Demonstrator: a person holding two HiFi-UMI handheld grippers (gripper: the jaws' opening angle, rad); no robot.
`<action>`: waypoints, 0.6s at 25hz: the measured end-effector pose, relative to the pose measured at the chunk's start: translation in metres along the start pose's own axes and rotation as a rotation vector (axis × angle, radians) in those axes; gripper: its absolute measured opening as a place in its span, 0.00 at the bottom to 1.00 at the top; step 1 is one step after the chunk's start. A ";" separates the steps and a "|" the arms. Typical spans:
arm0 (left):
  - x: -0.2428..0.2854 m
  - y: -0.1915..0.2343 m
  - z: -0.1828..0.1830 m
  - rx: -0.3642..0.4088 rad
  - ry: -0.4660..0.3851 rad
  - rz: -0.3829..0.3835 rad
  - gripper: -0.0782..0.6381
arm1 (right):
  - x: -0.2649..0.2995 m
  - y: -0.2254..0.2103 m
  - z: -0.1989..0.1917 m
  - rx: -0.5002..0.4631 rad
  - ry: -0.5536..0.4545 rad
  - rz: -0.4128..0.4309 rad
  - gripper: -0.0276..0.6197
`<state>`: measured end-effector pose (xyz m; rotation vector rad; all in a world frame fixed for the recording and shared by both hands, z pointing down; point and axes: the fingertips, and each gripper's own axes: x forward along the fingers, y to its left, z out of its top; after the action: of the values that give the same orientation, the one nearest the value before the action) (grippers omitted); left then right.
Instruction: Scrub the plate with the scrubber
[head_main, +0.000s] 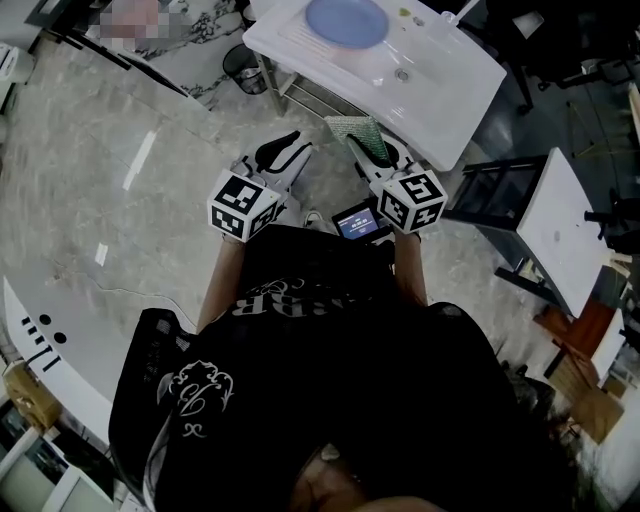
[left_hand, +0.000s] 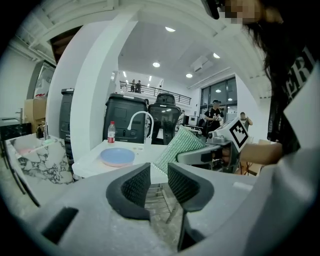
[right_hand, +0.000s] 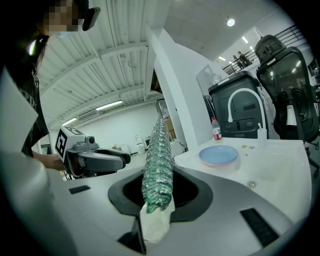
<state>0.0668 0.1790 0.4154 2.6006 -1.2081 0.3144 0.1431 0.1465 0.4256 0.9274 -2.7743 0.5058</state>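
Note:
A light blue plate (head_main: 345, 20) (left_hand: 117, 156) (right_hand: 218, 155) lies on the white sink counter (head_main: 440, 95), ahead of both grippers and well out of their reach. My right gripper (head_main: 365, 145) (right_hand: 157, 192) is shut on a green mesh scrubber (head_main: 355, 127) (right_hand: 159, 160) that stands up between its jaws. In the left gripper view the scrubber (left_hand: 180, 147) shows to the right. My left gripper (head_main: 290, 143) (left_hand: 159, 182) hangs beside the right one. Its jaws stand a narrow gap apart with nothing between them. Both are held over the floor, short of the counter's near edge.
A white faucet (left_hand: 137, 120) and a red-capped bottle (left_hand: 111, 132) stand at the counter's back. A black wire bin (head_main: 243, 68) sits on the floor left of the counter. A white table (head_main: 560, 225) and dark chairs stand to the right.

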 end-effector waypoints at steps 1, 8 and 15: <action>0.000 0.005 0.001 0.000 0.000 0.007 0.25 | 0.003 -0.001 0.001 0.002 -0.001 0.002 0.18; 0.018 0.036 0.003 0.000 0.017 -0.020 0.25 | 0.030 -0.018 0.008 0.018 -0.001 -0.022 0.18; 0.051 0.097 0.012 0.051 0.040 -0.091 0.25 | 0.080 -0.053 0.027 0.036 -0.002 -0.100 0.18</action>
<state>0.0253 0.0779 0.4333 2.6696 -1.0786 0.3820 0.1106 0.0530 0.4363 1.0690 -2.7126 0.5410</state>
